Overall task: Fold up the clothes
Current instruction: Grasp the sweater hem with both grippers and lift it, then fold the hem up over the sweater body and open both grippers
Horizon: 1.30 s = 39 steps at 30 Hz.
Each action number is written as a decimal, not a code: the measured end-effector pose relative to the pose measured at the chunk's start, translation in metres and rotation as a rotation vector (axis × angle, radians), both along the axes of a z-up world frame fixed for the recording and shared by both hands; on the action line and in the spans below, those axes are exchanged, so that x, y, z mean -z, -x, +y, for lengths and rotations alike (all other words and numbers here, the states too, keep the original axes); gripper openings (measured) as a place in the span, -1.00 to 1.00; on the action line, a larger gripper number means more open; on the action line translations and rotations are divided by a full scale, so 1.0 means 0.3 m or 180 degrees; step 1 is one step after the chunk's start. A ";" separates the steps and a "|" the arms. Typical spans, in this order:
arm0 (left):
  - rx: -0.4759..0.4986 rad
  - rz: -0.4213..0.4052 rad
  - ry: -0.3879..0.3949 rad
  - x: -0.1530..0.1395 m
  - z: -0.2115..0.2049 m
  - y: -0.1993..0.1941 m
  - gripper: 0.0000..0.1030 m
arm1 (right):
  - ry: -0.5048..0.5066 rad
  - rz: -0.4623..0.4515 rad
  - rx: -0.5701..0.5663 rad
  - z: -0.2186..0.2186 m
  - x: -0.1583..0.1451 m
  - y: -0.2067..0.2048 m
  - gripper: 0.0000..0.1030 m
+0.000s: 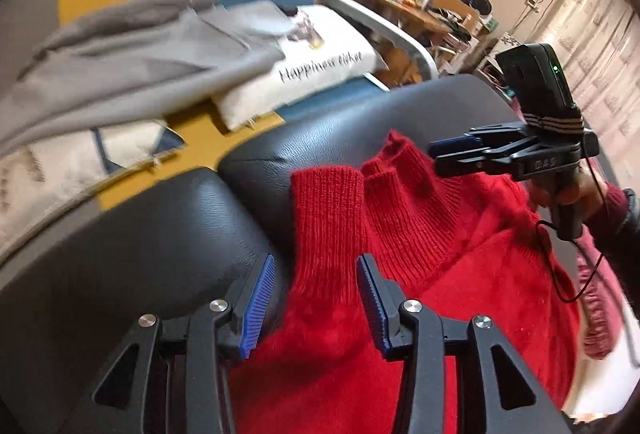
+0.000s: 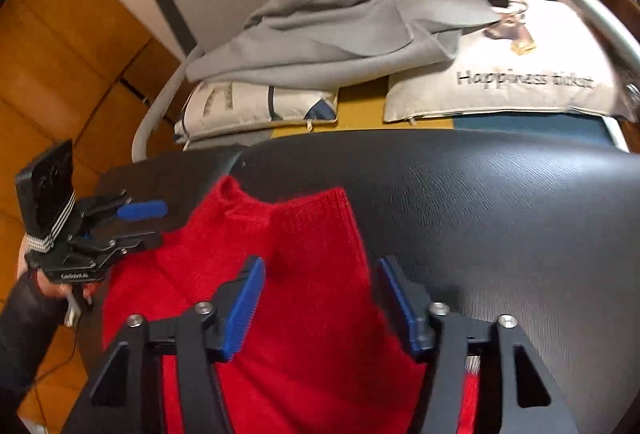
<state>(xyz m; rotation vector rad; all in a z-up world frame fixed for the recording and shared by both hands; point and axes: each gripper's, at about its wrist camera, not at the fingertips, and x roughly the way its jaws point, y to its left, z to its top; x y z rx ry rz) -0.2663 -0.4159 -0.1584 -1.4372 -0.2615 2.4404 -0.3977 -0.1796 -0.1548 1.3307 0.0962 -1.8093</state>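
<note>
Left wrist view: the left gripper (image 1: 316,298) hangs with jaws wide apart above a red sweater (image 1: 460,274) spread on a black leather seat (image 1: 160,226). Opposite, the right gripper (image 2: 320,304) is likewise spread wide over the sweater's ribbed cuff (image 2: 316,218), gripping nothing. Beyond the seat, a grey garment (image 2: 320,41) lies across two printed cushions (image 2: 512,81).
</note>
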 end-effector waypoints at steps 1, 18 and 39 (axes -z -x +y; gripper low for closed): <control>0.0032 0.0004 0.0025 0.013 0.005 0.021 -0.15 | -0.0041 0.0001 -0.0051 -0.009 0.015 0.014 0.03; -0.0226 0.0220 -0.0426 -0.045 -0.010 -0.007 -0.89 | 0.0106 0.0120 -0.0311 -0.047 -0.032 -0.017 -0.73; -0.0014 0.0425 0.0251 -0.042 0.205 -0.485 -0.84 | 0.0263 0.0310 -0.0125 0.245 -0.025 -0.527 -0.62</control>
